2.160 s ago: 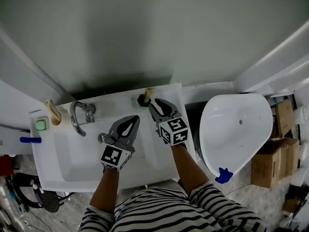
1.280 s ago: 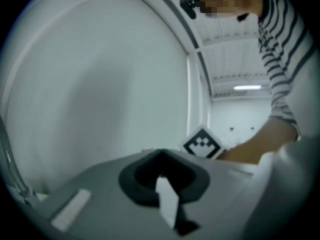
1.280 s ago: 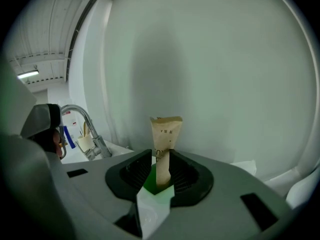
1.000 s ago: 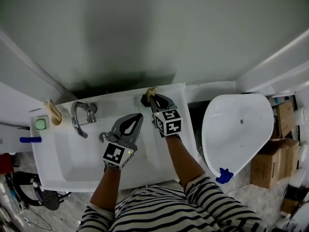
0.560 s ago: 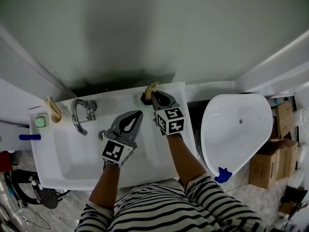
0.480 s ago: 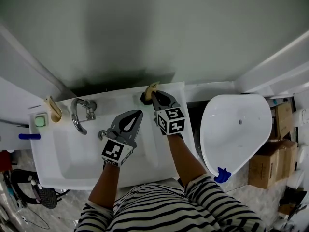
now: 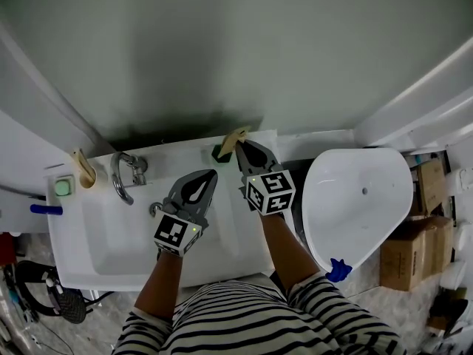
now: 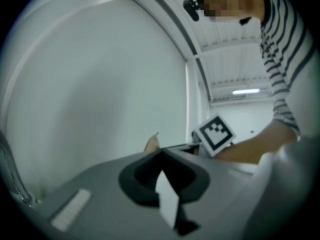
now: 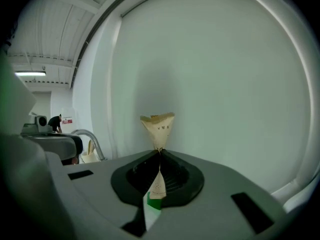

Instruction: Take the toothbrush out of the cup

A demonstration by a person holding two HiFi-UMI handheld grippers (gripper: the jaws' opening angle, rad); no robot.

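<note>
Pinching the paper-wrapped toothbrush (image 9: 159, 126) just under its flared top, the right gripper (image 7: 240, 145) has fingers that have just been closing on it. It sits upper middle in the head view, just beside the dark cup (image 7: 219, 153). It looks light and stiff, with a likely slippery wrapper, so that neck seems the sound hold. The left gripper (image 7: 209, 174) hangs closed, empty.
</note>
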